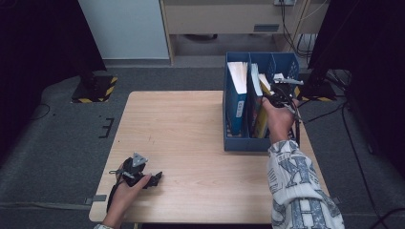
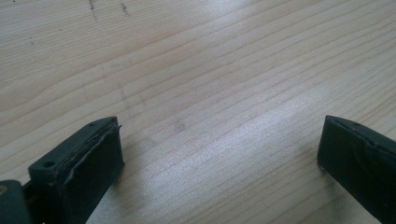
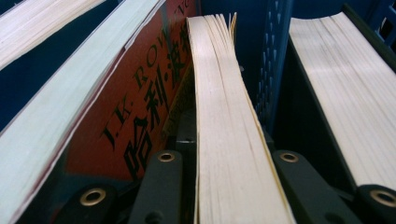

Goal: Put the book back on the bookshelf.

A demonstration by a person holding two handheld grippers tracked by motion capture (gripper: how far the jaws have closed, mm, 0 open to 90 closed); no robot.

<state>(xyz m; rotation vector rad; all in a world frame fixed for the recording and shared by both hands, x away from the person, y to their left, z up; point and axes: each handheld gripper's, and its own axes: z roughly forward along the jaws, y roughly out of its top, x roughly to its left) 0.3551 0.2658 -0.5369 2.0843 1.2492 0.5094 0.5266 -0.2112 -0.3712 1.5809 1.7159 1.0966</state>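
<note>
While the left tool (image 1: 155,179) lies low at the lower left of the high view, on the pale wood-grain tabletop (image 1: 191,138), its two black jaws stand wide apart with bare wood between them; in the left gripper view the jaw pads look matte and rubbery, with ragged edges, and the boards beneath carry fine straight grain and a few small dark scratches at the upper left. A grey three-cornered plate sits on top of that tool.

Farther up, right of centre in the high view, a hand in a white sleeve with a grey-blue print holds the right tool (image 1: 273,98) down into a blue plastic file box (image 1: 239,143) that stands on the tabletop's right part. Seen in the right gripper view, its black jaws, with brass-coloured eyelets, are closed on a slim book (image 3: 229,140), gripping its cream page edge, which runs up the middle of the frame, the sheets slightly fanned at the top. Just left of it leans a red-covered book (image 3: 135,112) with dark lettering reading "J.K. ROW" above Chinese characters. At the right, past a perforated blue divider, another thick block of pages (image 3: 345,84) stands in the next compartment.
</note>
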